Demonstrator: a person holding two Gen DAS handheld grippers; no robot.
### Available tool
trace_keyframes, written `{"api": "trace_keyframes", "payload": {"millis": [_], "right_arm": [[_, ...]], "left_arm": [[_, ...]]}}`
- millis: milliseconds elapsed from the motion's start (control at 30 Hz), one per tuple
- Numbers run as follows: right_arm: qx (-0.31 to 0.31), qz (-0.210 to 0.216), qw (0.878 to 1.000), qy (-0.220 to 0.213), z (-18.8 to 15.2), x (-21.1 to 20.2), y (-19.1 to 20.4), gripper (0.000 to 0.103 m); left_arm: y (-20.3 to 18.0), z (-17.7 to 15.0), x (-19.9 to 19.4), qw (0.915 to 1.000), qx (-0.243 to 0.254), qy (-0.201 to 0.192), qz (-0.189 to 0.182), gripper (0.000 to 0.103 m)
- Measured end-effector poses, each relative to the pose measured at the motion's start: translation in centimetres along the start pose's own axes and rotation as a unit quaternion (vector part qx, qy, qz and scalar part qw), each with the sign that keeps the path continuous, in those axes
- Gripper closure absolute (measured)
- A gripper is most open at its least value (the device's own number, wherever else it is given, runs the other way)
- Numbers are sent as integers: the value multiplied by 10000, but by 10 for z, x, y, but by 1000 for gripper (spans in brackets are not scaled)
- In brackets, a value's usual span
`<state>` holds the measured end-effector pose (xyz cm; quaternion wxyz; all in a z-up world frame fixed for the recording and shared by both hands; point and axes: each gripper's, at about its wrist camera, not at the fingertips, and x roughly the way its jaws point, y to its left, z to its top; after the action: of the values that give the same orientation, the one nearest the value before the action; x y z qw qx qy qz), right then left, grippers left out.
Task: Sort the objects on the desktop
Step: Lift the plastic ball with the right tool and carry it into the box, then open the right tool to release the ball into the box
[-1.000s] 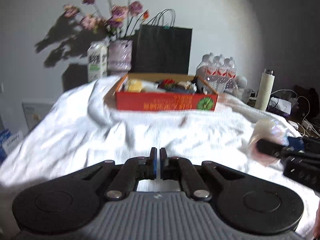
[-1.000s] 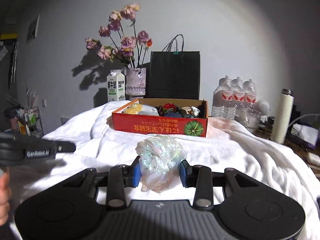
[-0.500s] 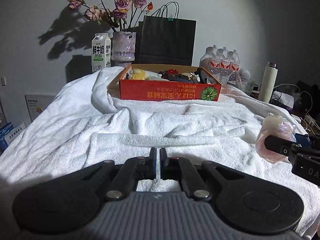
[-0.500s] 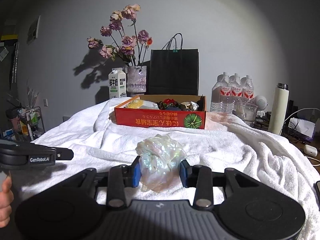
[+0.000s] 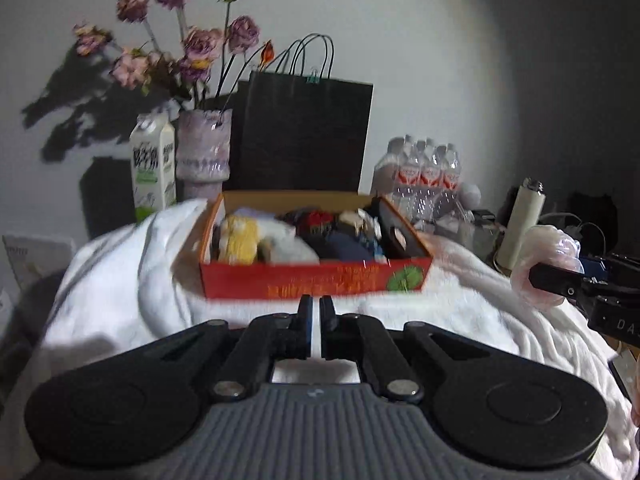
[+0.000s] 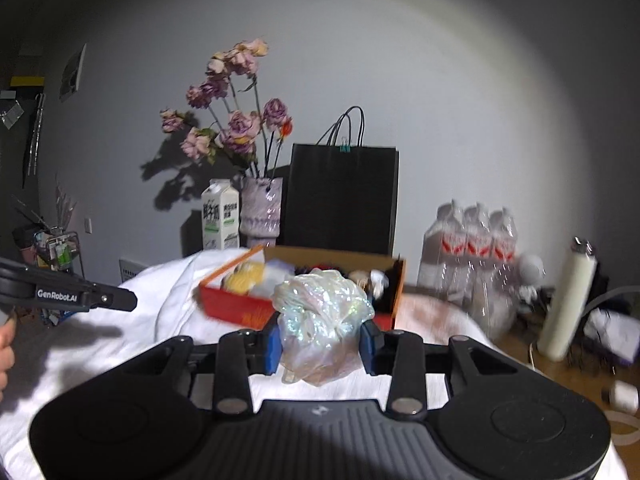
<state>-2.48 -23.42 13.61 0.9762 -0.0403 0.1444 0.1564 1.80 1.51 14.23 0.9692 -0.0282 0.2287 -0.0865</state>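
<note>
My right gripper (image 6: 320,342) is shut on a crumpled iridescent plastic bundle (image 6: 322,320), held above the white towel just in front of the red cardboard box (image 6: 236,306). The same bundle (image 5: 548,268) shows pink at the right edge of the left wrist view, pinched by a black finger. My left gripper (image 5: 314,322) is shut with nothing in it, pointing at the front wall of the red box (image 5: 312,282). The box holds several items, among them a yellow one (image 5: 240,240) and a red one (image 5: 320,218).
A white towel (image 5: 120,272) covers the table. Behind the box stand a milk carton (image 5: 154,168), a vase of dried roses (image 5: 204,152) and a black paper bag (image 5: 304,136). To the right are packed water bottles (image 6: 476,248), a white flask (image 6: 570,304) and cables.
Both grippers have risen and moved toward the box, which now looks larger and nearer in both views. The right gripper keeps its hold on the bundle. The left stays shut.
</note>
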Motion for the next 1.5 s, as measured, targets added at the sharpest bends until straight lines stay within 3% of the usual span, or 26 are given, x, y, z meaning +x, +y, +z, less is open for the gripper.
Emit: {"api": "trace_keyframes", "payload": {"millis": [100, 200, 367, 433, 533, 633, 767, 867, 1000, 1033, 1100, 1167, 1233, 1500], "right_arm": [[-85, 21, 9999, 62, 31, 43, -14, 67], [-201, 29, 9994, 288, 57, 93, -24, 67], [67, 49, 9947, 1027, 88, 192, -47, 67], [148, -101, 9904, 1370, 94, 231, -54, 67], [152, -296, 9818, 1870, 97, 282, -60, 67], [249, -642, 9667, 2464, 92, 327, -69, 67], [483, -562, 9573, 2794, 86, 351, -75, 67], [524, -496, 9526, 2955, 79, 359, -74, 67], [529, -478, 9500, 3040, 78, 365, -71, 66], [523, -465, 9490, 3073, 77, 365, -70, 65], [523, -414, 9451, 3200, 77, 367, -68, 54], [620, -377, 9386, 3374, 78, 368, -67, 15], [734, -400, 9402, 3303, 82, 364, -67, 3], [992, -870, 9351, 3288, 118, 334, -62, 0]], "left_arm": [[1, 39, 38, 9997, 165, -187, 45, 99], [8, 75, 87, 10000, -23, -75, 6, 99], [17, 122, 175, 9998, -9, 200, -16, 99], [34, 132, 206, 9991, -408, 36, -84, 99], [48, 142, 266, 9945, -521, 698, 577, 99], [55, 136, 308, 9846, -352, 1414, 970, 99], [54, 122, 326, 9762, -174, 1929, 980, 99], [57, 115, 334, 9661, -304, 2358, 1004, 99], [54, 114, 333, 9623, -284, 2478, 1084, 98], [54, 115, 333, 9609, -320, 2517, 1107, 96], [59, 116, 333, 9557, -659, 2648, 1105, 77], [68, 119, 327, 9516, -1165, 2690, 927, 0], [68, 126, 317, 9536, -1178, 2608, 935, 0], [61, 140, 275, 9506, -732, 2861, 950, 0]]}}
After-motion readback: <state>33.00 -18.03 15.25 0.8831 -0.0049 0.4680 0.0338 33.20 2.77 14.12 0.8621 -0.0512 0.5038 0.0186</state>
